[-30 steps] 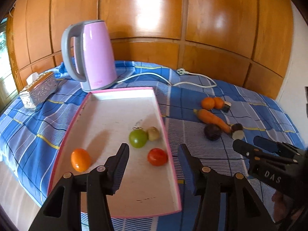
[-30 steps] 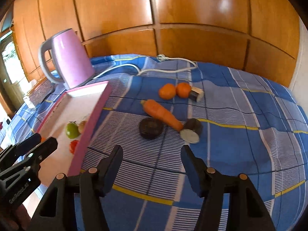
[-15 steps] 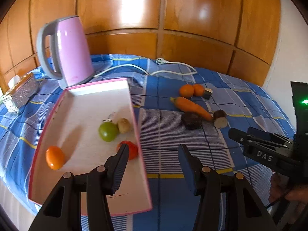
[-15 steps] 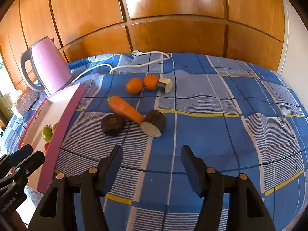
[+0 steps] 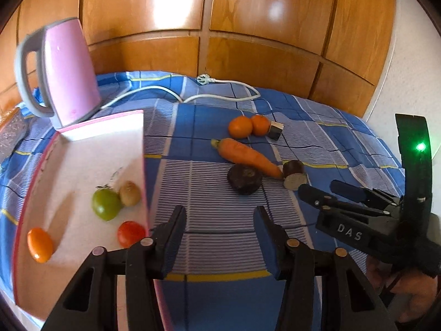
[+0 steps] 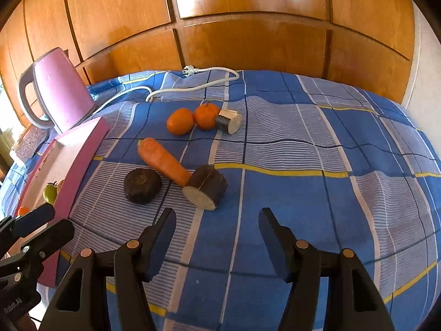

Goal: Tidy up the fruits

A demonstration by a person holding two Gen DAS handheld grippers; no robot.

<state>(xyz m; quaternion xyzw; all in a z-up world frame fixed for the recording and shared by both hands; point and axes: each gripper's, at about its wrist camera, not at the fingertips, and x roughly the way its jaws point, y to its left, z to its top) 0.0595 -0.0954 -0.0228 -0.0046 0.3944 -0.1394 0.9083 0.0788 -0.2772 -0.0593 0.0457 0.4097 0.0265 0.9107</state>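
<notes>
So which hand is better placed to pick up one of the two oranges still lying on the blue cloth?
Probably the right. The right gripper is open and empty, with the two oranges straight ahead on the cloth. The left gripper, also open, sits nearer the tray, so it would have to cross over further.

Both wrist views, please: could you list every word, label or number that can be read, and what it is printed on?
"DAS": raised letters on the black body of the right gripper, seen in the left wrist view.
White lettering on the left gripper body, at the lower left edge of the right wrist view: partly cut off and too blurred to read.
Pink kettle: a small mark near its base, too small to read.
</notes>
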